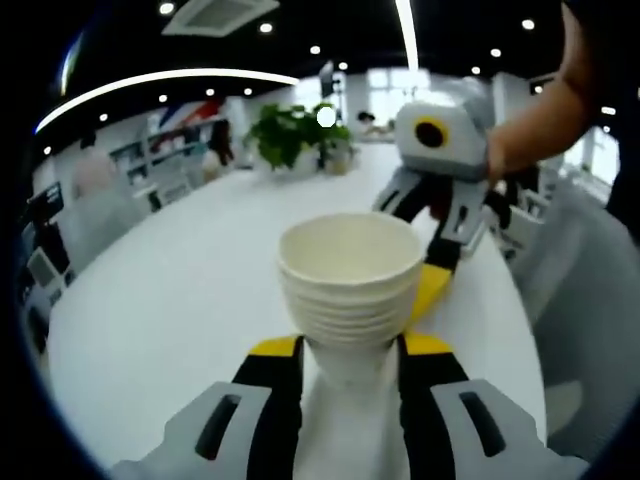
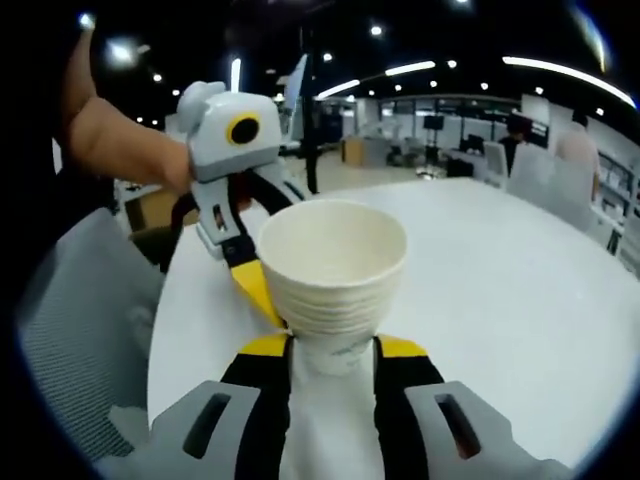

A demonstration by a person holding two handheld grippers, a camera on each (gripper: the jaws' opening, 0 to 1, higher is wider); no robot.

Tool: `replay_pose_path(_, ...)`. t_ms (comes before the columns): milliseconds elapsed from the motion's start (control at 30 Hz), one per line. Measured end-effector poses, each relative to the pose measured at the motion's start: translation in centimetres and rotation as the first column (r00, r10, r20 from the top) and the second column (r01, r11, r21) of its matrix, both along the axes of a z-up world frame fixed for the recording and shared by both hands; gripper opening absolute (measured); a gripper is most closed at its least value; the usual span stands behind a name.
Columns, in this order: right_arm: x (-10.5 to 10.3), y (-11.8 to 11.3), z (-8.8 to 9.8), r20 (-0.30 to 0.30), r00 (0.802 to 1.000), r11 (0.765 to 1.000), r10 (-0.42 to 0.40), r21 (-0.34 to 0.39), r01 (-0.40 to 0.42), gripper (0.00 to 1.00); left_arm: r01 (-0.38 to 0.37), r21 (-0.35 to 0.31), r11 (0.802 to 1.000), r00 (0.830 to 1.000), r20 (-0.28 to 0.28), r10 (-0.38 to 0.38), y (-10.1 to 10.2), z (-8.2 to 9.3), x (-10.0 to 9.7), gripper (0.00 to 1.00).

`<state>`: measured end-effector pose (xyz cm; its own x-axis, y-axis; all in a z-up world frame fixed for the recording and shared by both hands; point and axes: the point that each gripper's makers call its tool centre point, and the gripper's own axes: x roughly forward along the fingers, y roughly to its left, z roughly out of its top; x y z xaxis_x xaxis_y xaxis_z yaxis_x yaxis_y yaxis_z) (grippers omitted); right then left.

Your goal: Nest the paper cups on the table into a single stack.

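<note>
Left gripper (image 1: 350,352) jaws clamp one nested cup stack (image 1: 350,285) | right gripper (image 2: 330,348) jaws clamp same stack | white table (image 1: 180,300)

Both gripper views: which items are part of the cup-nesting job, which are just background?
Job:
- stack of paper cups, nested on the white table
- left gripper, jaws at the stack's base
- right gripper, jaws at the same base

Background:
- potted plant
- grey chair
- distant desks
</note>
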<state>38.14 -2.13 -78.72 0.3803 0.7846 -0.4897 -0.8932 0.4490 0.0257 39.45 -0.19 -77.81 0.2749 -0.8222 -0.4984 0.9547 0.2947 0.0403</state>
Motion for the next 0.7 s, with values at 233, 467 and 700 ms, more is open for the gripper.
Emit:
replay_pose_path(233,4.2,-0.9,1.1,0.009,1.0,0.999,0.022,-0.028,-0.022,0.27,0.015,-0.005,1.0,1.0,-0.002,-0.015,-0.7,1.0,4.0,0.36)
replay_pose_path(467,8.5,-1.2,1.6,0.01,1.0,0.999,0.022,-0.043,-0.022,0.26,-0.006,-0.014,1.0,1.0,-0.001,0.006,-1.1,1.5,8.2,0.36)
replay_pose_path(700,11.9,-1.1,1.6,-0.005,1.0,0.999,0.015,-0.043,-0.016,0.26,-0.007,-0.005,1.0,1.0,-0.013,0.007,-0.9,1.5,11.4,0.36)
